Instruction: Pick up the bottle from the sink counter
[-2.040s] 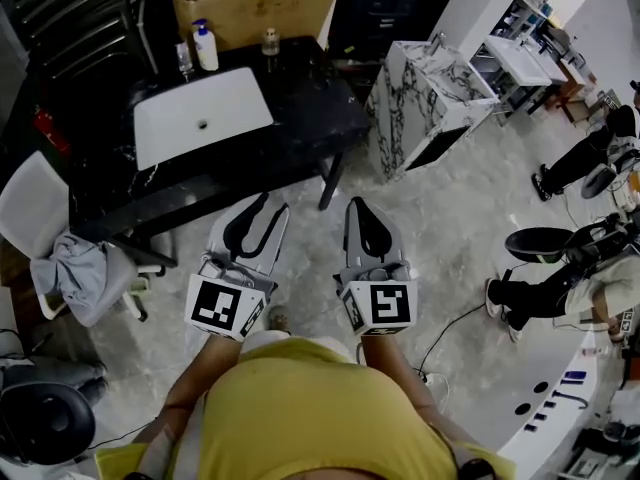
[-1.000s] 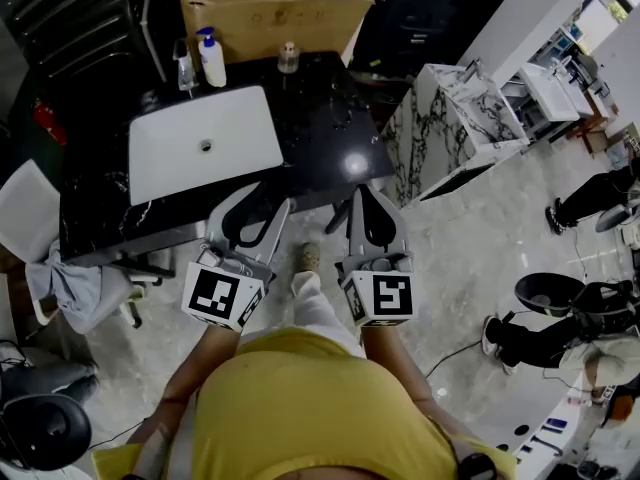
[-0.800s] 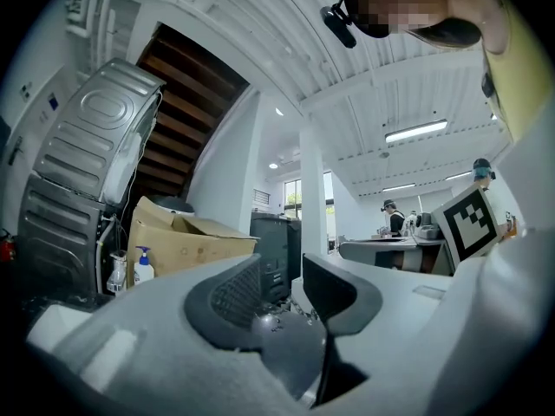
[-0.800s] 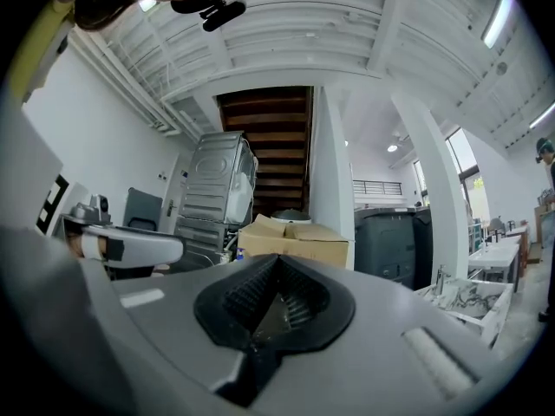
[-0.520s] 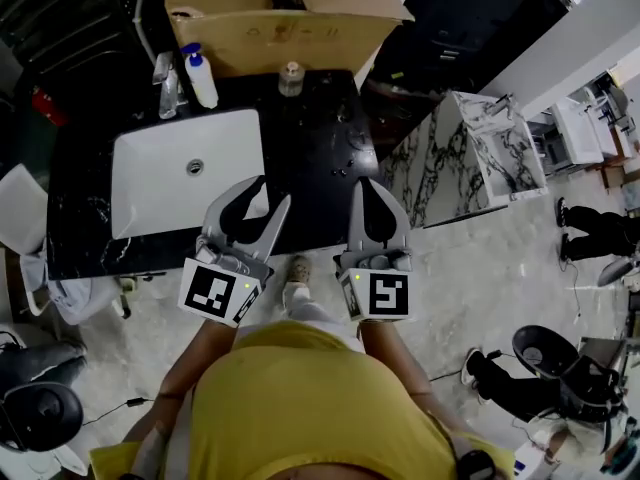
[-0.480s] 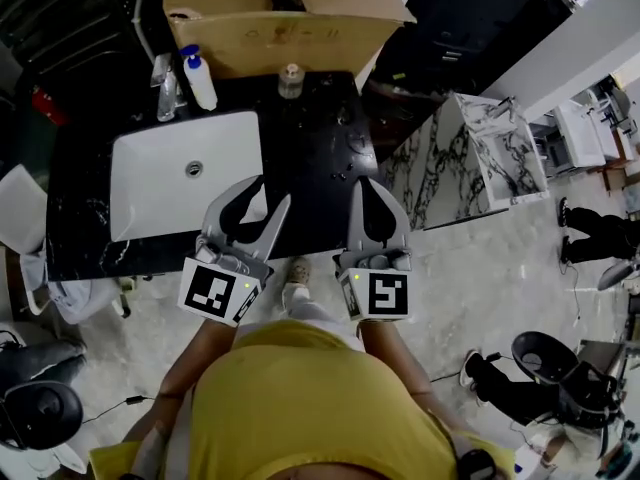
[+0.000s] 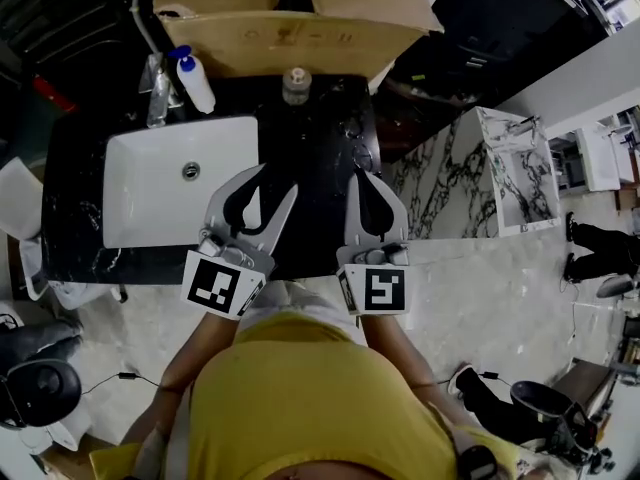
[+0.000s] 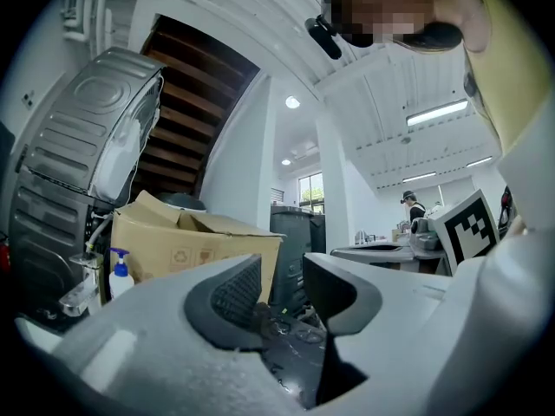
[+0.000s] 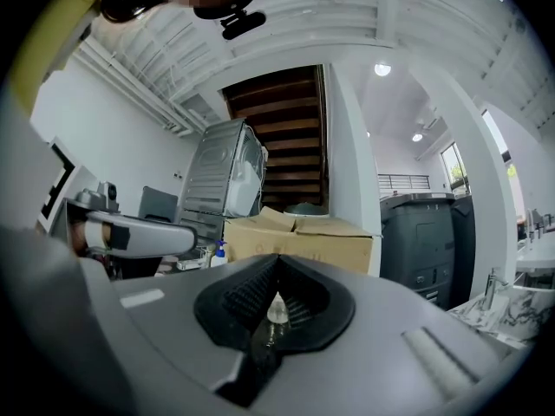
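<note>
A small clear bottle [image 7: 296, 85] with a round cap stands at the back of the black sink counter [image 7: 330, 158], right of the white basin [image 7: 160, 193]. It shows tiny through the hollow between the right gripper's pads [image 9: 277, 308]. A white pump bottle [image 7: 195, 76] [image 8: 120, 272] with a blue top stands by the faucet [image 7: 157, 80]. My left gripper [image 7: 277, 180] [image 8: 279, 267] hovers open and empty over the counter's front by the basin's corner. My right gripper [image 7: 366, 175] [image 9: 277, 263] is shut and empty over the counter's right part. Both are well short of the bottles.
A large cardboard box [image 7: 290, 18] [image 8: 191, 241] sits behind the counter. A marble-patterned cabinet [image 7: 510, 168] stands to the right. A white chair [image 7: 18, 203] and a black stool [image 7: 35, 393] are at the left. A person's leg [image 7: 605, 238] shows far right.
The person has walked up to the counter. Both grippers, earlier over the floor in front of it, now hang over its front part. The jaws look unchanged.
</note>
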Available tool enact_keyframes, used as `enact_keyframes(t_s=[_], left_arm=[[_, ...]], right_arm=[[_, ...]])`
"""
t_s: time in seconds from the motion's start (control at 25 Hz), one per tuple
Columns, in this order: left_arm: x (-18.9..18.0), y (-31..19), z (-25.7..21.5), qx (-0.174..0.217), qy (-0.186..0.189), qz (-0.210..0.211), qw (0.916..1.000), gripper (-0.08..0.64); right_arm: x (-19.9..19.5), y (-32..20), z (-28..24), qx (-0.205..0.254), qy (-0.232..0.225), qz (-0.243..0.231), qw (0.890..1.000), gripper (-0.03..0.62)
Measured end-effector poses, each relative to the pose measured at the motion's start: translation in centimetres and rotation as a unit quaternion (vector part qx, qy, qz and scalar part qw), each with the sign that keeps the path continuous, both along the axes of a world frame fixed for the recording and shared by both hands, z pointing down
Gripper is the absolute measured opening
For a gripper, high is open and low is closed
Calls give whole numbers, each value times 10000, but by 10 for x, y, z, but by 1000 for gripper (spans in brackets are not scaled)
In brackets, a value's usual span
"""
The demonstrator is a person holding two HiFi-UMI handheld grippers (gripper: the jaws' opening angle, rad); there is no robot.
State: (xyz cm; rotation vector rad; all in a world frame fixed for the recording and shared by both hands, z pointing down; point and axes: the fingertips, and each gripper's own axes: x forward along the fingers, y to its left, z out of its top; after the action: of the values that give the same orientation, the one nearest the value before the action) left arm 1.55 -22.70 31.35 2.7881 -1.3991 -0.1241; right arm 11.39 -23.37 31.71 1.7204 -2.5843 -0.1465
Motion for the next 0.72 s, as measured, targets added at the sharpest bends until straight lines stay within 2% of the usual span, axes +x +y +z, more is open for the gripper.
enact_keyframes(t_s=[0.2, 0.56, 0.72], left_arm=[[-4, -19, 7, 0, -76, -1, 10000, 153], [-7, -55, 28, -213, -231, 126, 9994, 177], [-8, -71, 40, -295, -220, 135, 9992, 184]], right_arm=[[-4, -12, 3, -68, -88, 79, 9999, 2], [-5, -40, 20, -66, 239, 170, 9995, 2], [-13, -53, 24, -132, 41, 170, 9998, 2]])
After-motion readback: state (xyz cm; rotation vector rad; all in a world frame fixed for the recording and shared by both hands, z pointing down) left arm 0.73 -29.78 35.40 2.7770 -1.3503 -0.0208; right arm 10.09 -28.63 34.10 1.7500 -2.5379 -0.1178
